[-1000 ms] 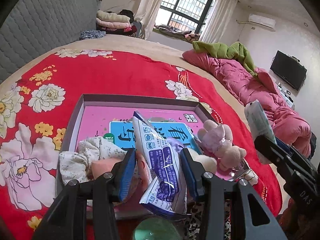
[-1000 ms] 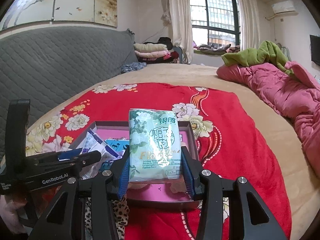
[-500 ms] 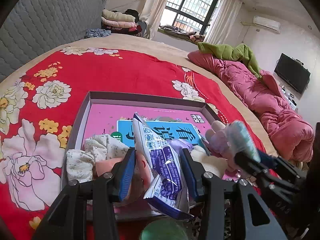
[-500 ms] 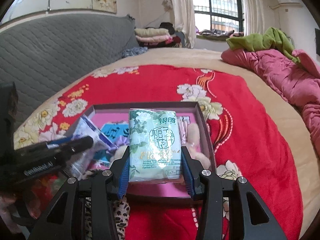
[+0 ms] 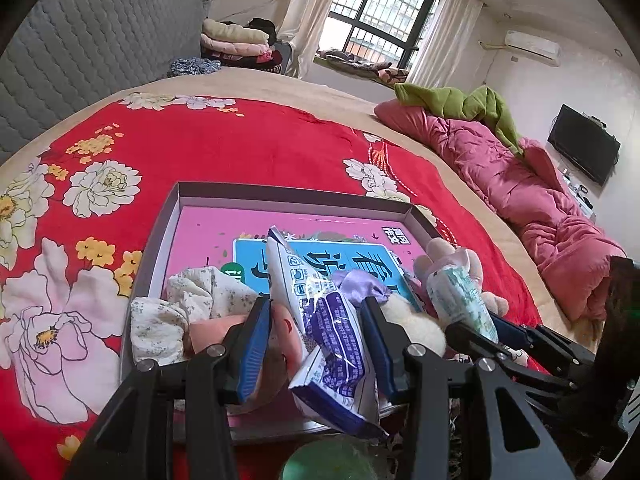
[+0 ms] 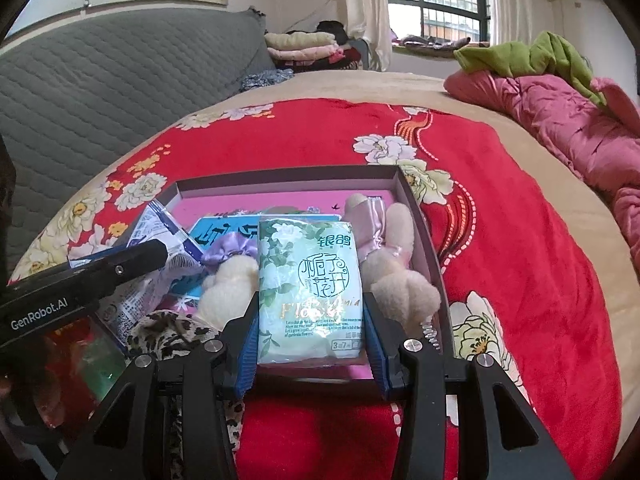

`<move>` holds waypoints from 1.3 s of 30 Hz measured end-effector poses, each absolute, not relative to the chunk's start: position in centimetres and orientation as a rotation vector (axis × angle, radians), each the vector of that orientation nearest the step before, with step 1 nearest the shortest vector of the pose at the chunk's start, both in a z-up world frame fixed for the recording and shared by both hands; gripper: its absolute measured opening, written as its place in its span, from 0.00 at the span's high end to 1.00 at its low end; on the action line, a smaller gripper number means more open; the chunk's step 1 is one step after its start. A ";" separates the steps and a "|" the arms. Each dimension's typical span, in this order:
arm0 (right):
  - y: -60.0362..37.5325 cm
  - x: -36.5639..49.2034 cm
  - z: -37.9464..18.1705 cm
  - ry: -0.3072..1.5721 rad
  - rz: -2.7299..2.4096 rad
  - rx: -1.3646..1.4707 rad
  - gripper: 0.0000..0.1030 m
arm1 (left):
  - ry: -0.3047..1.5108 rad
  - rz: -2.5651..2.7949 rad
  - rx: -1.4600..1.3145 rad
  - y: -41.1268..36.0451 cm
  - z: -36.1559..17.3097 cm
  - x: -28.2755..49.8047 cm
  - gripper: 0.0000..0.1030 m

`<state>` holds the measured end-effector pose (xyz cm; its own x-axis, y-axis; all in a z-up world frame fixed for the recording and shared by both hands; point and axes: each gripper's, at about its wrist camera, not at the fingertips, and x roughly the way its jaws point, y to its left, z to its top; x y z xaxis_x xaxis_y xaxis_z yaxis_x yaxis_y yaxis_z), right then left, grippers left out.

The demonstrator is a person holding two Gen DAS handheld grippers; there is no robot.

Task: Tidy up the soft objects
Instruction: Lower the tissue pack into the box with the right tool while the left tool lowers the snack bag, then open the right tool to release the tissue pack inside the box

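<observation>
- The right gripper (image 6: 310,332), at the lower centre of its own view, clamps a green tissue pack (image 6: 310,292) between both pads; the pack hangs above the near edge of the box (image 6: 416,216).
- The left gripper (image 5: 316,340), low in the centre of its view, grips a blue-white packet (image 5: 328,332) over the near left part of the box.
- Risk: the tissue pack is slippery film, so it can slide out and land on the red blanket (image 6: 520,280).
- Risk: the plush toys (image 6: 384,264) crowd the near end, so the pack may rest on them and roll over the wall.
- Risk: the two grippers are near together and can collide.
</observation>
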<state>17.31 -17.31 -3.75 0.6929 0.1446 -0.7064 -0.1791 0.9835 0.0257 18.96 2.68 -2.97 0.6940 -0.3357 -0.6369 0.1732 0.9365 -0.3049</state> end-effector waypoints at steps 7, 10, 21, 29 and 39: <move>-17.1 17.5 -4.4 0.806 0.169 -0.067 0.54 | 0.752 -0.286 -0.232 2.7 -2.9 18.9 0.55; -17.0 17.5 -4.4 0.806 0.166 -0.076 0.54 | 0.752 -0.285 -0.231 2.6 -2.9 18.9 0.55; -16.6 17.7 -4.6 0.818 0.144 -0.098 0.53 | 0.758 -0.288 -0.231 2.7 -2.9 19.0 0.55; -16.9 17.4 -4.4 0.816 0.147 -0.088 0.52 | 0.756 -0.284 -0.236 2.9 -2.9 19.0 0.55; -17.2 16.7 -3.6 0.789 0.145 -0.086 0.45 | 0.752 -0.259 -0.233 3.3 -3.0 19.1 0.55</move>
<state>16.68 -17.20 -3.63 0.6951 0.0982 -0.7122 -0.1622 0.9865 -0.0223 19.09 3.32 -2.96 0.7012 -0.3128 -0.6406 0.1474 0.9428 -0.2990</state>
